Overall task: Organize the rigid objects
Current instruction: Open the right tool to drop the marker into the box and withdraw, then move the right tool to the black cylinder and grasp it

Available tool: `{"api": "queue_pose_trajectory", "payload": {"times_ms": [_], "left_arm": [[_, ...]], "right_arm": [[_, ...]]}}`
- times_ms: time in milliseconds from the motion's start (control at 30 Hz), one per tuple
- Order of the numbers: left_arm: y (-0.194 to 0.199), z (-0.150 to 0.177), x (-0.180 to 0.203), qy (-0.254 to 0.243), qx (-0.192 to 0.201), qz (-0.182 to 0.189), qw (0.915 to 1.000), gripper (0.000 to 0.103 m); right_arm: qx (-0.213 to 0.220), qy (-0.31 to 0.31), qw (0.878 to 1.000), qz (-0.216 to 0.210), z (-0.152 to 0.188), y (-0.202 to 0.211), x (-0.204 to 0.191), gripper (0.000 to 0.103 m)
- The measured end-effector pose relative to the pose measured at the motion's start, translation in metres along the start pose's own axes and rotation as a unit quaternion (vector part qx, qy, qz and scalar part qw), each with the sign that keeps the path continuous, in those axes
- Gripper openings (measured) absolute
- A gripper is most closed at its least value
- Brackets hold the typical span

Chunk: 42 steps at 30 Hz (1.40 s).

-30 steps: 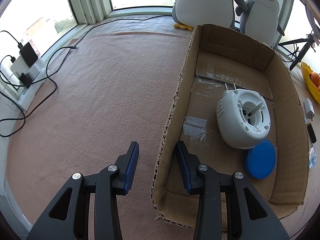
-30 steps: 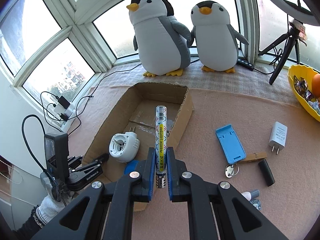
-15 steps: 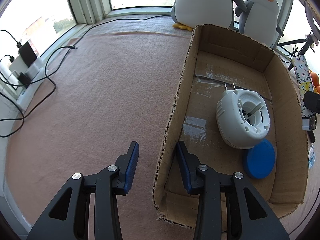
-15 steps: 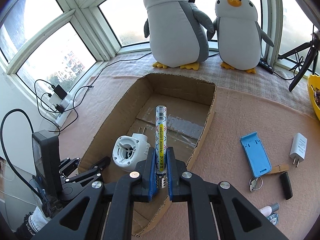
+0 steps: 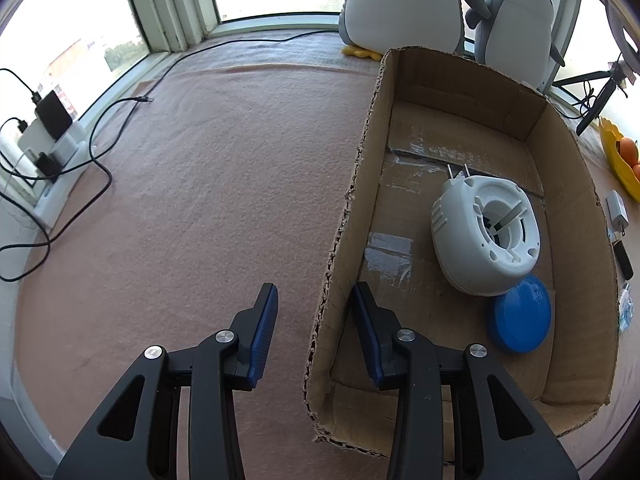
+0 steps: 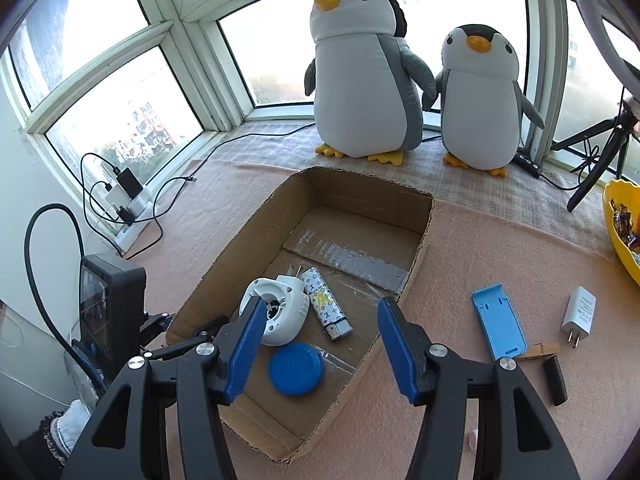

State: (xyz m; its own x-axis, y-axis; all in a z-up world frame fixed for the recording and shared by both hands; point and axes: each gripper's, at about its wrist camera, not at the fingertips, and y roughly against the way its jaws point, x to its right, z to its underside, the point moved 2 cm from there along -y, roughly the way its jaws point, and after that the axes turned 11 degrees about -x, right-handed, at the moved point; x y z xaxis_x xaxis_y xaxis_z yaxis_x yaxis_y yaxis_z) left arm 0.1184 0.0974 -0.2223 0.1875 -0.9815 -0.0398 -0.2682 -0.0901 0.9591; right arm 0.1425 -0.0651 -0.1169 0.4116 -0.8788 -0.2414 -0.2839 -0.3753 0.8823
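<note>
A cardboard box [image 6: 420, 236] lies on the pink cloth; it also shows in the left wrist view [image 5: 360, 184]. Inside lie a white plug-in device [image 6: 280, 312] [image 5: 484, 240], a blue round lid [image 6: 296, 368] [image 5: 520, 320] and a patterned lighter [image 6: 326, 308]. The lighter is hidden behind the white device in the left wrist view. My right gripper [image 6: 320, 332] is open and empty above the box. My left gripper [image 5: 314, 312] is open, its jaws straddling the box's left wall without closing on it.
Right of the box lie a blue phone stand [image 6: 498, 326], a white charger [image 6: 578, 314], a clothespin [image 6: 536, 350] and a black cylinder [image 6: 556, 376]. Two plush penguins [image 6: 364, 76] stand behind. A yellow bowl [image 6: 620, 232] is far right. Cables and chargers [image 6: 128, 196] lie left.
My right gripper opened and let go of the lighter, which now lies in the box beside the white device. The left gripper has not moved.
</note>
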Motion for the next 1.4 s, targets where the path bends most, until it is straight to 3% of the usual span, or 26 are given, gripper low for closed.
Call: {"api": "queue_pose_trajectory", "payload": {"times_ms": [333,500,600,833,967,1167,1400], "left_arm": [[0.0,-0.001,0.001,-0.014,-0.003,0.001,0.9999,0.038],[0.0,-0.003,0.001,-0.033,-0.008,0.003,0.9994,0.037],[0.0,-0.003,0.003,-0.047,-0.008,-0.003,0.9988,0.037],[0.0,-0.004,0.003,-0.051,-0.009,-0.002,0.9986,0.037],[0.0,-0.002,0.001,-0.042,-0.007,0.002,0.9991,0.038],[0.001,-0.001,0.005,-0.039,-0.003,-0.014,0.9991,0.038],[0.0,-0.002,0.005,-0.041,-0.001,-0.016,0.999,0.038]], "right_arm": [[0.029,-0.049,0.998,0.039,0.025,0.064,0.018,0.054],[0.064,-0.103,0.991,0.059,0.046,0.109,0.034,0.054],[0.084,-0.124,0.984,0.094,0.064,0.143,0.045,0.054],[0.099,-0.143,0.976,0.131,0.098,0.176,0.085,0.054],[0.08,-0.136,0.978,0.137,0.105,0.17,0.108,0.064],[0.038,-0.079,0.982,0.166,0.106,0.14,0.136,0.064],[-0.003,-0.064,0.987,0.148,0.095,0.092,0.154,0.064]]}}
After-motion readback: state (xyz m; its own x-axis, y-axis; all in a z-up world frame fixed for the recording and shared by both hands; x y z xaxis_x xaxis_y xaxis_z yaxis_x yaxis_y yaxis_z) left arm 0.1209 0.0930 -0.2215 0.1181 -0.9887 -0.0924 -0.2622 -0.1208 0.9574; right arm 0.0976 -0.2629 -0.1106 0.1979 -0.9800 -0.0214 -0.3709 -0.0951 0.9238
